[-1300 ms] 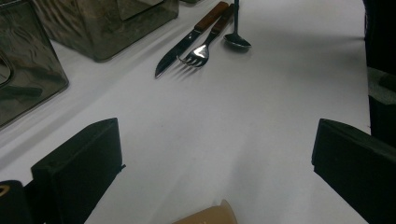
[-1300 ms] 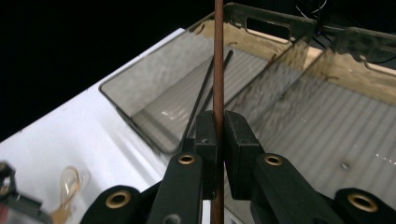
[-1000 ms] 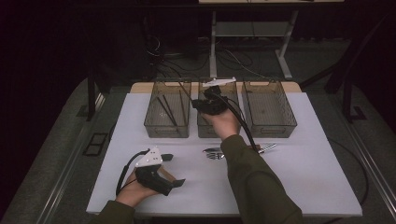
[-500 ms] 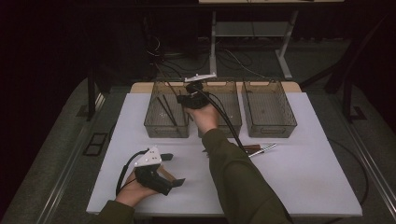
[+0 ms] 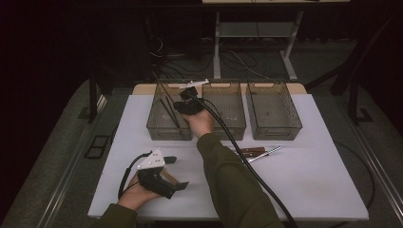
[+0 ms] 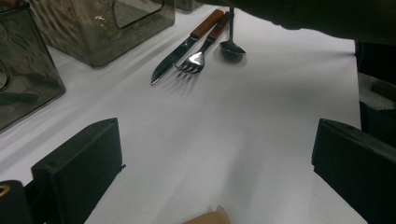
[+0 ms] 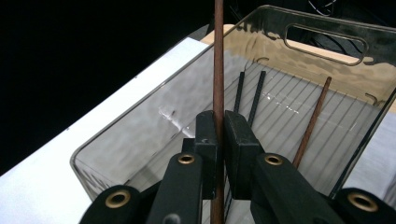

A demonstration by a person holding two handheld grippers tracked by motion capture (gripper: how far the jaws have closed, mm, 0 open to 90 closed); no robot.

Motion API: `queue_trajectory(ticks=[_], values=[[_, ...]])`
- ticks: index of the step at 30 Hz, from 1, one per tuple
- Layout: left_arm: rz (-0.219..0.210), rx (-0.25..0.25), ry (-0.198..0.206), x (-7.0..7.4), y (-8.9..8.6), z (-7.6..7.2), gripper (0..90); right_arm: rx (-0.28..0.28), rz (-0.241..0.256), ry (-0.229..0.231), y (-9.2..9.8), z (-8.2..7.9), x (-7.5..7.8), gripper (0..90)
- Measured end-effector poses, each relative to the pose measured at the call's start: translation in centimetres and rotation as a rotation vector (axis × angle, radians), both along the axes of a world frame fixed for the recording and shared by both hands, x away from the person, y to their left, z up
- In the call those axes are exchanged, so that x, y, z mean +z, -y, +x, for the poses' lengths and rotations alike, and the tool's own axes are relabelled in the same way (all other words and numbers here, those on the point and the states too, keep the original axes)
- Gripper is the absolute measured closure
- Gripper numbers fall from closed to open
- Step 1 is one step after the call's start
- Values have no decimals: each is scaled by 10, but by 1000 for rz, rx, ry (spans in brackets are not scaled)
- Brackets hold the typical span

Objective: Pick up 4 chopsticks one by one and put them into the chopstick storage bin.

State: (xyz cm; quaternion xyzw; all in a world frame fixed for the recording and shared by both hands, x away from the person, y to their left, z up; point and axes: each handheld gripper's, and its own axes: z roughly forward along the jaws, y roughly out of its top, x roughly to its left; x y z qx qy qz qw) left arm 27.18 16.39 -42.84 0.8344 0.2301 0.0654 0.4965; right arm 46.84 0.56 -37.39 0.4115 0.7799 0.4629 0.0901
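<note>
The right gripper (image 7: 218, 133) is clamping a brown chopstick (image 7: 218, 56) upright over the left bin (image 7: 140, 109) (three more sticks are lying inside), while the left gripper (image 6: 215, 163) is resting wide open on the table (image 6: 261, 112)

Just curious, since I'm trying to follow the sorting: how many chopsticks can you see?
4. One brown wooden chopstick is clamped upright in the right gripper. Two black chopsticks and another brown chopstick lie in the left clear plastic bin. More may be hidden.
</note>
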Motion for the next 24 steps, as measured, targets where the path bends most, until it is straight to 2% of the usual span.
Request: queue_trajectory(ticks=[3,4,14,17,19,24], values=[[-2,1,-1,0,0,0,8,4,-7,0,-2,0,-3,826],[-3,1,0,0,0,0,8,5,-10,1,-2,0,-4,732],[0,0,6,0,0,1,8,9,-46,23,6,-5,0,527],[-1,1,3,0,0,1,8,53,-59,8,12,-8,1,503],[-1,0,4,0,0,2,8,73,-86,20,17,-11,2,476],[4,-2,3,0,0,3,8,106,-72,16,34,-20,8,418]])
